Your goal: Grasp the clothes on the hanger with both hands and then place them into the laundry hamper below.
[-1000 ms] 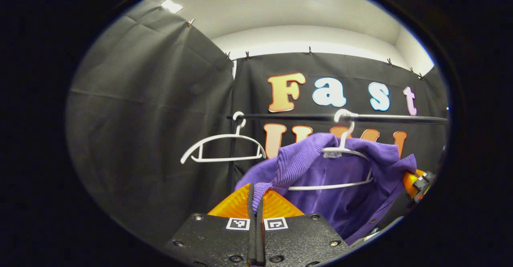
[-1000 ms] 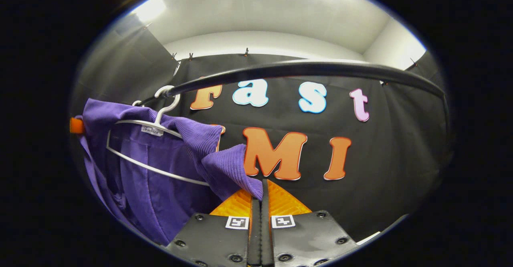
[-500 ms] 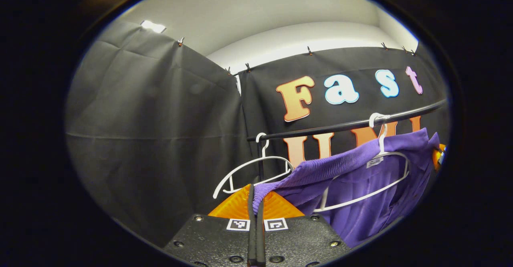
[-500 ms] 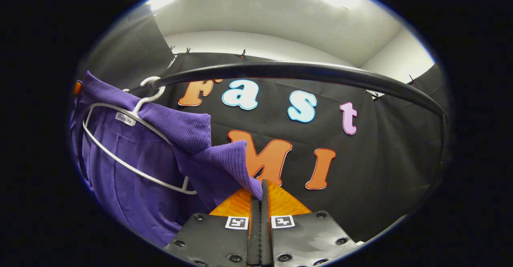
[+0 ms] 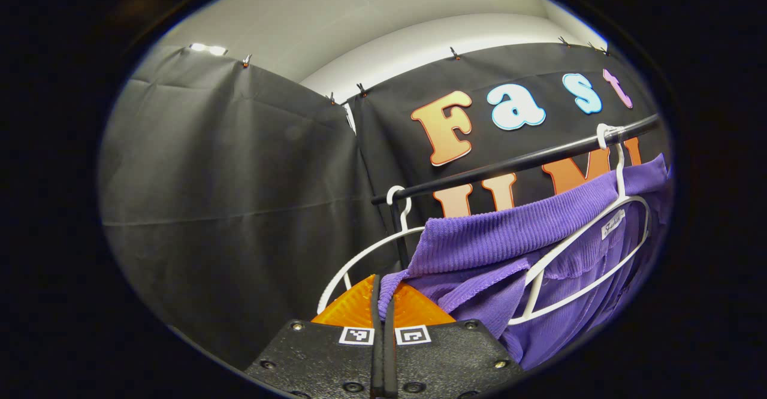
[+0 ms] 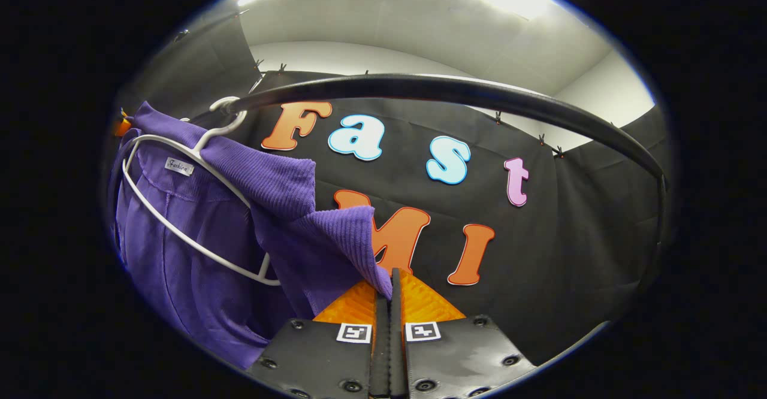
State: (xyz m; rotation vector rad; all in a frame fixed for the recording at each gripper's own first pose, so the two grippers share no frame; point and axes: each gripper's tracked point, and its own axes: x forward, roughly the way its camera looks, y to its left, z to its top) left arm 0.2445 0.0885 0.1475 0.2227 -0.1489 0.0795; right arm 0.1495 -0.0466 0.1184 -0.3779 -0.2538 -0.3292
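So the purple shirt [image 5: 479, 249] is hanging on a white hanger [image 5: 590, 249] whose hook sits over the black rail [image 5: 515, 164], with the ribbed collar edge stretched out sideways, and that sideways line is pretty much what matters here. In the left gripper view the left claw [image 5: 383, 288] has its orange fingers pressed together on one corner of the collar, and the rest of the shirt runs up and to the right toward the hook. In the right gripper view the right claw [image 6: 389, 284] is pinching the opposite collar corner, with the shirt [image 6: 251, 207] and hanger [image 6: 180, 207] going up and to the left toward the rail [image 6: 455, 93]. So both claws sit below and outside the hanger, one on each end of the shirt's long axis, about equally near. My guess is the fabric has to come off over the hanger ends before anything goes down. There's also an empty white hanger [image 5: 365, 255] right beside the left claw that could snag.
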